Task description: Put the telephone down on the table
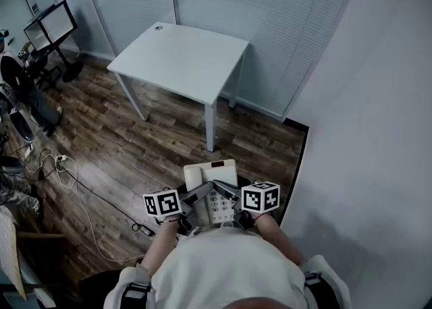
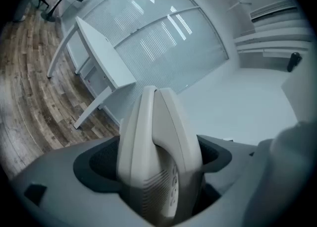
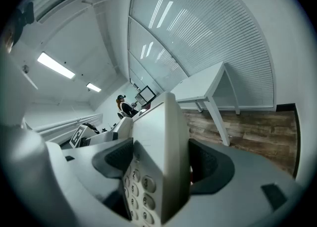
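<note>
The beige telephone (image 1: 210,177) is held in the air close to the person's chest, over the wooden floor (image 1: 135,146) and well short of the white surface (image 1: 182,51). The left gripper (image 2: 158,166) and the right gripper (image 3: 161,166) each have their jaws clamped on one side of it.

Telephone (image 1: 210,174) btm edge behind torso (image 1: 229,267)

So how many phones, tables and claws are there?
telephone: 1
table: 1
claws: 2, the left claw and the right claw, each clamped on the telephone
Total: 4
</note>
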The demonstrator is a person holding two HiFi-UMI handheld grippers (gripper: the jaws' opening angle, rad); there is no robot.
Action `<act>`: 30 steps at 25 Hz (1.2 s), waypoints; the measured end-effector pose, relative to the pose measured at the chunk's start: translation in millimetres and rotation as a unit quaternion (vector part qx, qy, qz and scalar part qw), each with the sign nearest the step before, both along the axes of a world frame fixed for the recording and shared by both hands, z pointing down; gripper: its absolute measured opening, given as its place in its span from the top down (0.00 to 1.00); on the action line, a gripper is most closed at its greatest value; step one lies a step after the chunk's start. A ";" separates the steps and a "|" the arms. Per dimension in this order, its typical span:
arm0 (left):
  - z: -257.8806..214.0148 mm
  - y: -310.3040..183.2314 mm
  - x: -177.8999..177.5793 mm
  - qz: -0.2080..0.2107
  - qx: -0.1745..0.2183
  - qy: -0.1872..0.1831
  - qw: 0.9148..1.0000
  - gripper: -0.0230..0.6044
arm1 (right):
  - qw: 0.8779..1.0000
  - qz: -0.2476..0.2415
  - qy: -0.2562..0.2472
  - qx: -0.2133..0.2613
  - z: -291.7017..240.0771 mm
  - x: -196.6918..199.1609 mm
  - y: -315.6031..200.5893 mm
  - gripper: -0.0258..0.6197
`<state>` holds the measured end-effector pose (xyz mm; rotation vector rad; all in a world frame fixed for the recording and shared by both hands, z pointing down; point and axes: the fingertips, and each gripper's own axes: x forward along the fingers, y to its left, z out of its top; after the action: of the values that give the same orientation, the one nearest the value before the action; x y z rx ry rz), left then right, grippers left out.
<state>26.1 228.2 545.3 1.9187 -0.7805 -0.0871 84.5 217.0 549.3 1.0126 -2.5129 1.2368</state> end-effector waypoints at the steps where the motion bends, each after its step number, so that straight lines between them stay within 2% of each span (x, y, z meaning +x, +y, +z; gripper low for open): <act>1: -0.6 -0.2 -1.5 0.003 0.000 -0.003 1.000 0.24 | 1.000 0.002 -0.002 0.000 0.1 -1.6 0.7 0.41; 5: -3.0 -2.4 -2.5 0.007 0.003 -0.008 1.000 0.24 | 1.000 0.005 -0.004 0.002 -1.1 -2.2 0.2 0.41; 12: -0.4 -0.4 7.2 -0.008 0.006 -0.005 1.000 0.24 | 1.000 -0.005 -0.002 0.009 -0.3 7.2 0.5 0.41; 30: 4.4 2.6 48.2 -0.027 0.005 -0.019 0.999 0.24 | 1.000 -0.020 -0.014 0.003 6.9 46.6 1.9 0.41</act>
<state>74.2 230.8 549.7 1.9134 -0.8595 -0.0894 131.2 218.9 556.1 0.9474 -2.5476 1.2415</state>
